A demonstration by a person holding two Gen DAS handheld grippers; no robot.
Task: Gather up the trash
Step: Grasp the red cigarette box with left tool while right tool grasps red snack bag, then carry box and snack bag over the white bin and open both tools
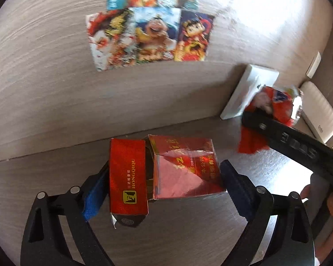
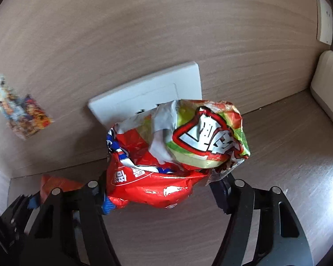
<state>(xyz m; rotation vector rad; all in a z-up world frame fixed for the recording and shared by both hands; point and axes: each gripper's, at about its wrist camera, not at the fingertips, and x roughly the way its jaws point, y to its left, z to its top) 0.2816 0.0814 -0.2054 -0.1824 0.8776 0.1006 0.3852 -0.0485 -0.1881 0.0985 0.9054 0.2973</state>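
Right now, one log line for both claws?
left claw: shut on red cigarette pack, lid flipped open | right claw: shut on crumpled snack wrappers | surface: wood shelf

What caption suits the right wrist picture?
Right gripper clamps crumpled snack wrappers before a white wall plate.

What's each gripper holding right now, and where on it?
The left gripper clamps the red cigarette pack across its sides, lid flipped open. The right gripper grips the crumpled snack wrapper at its lower red end.
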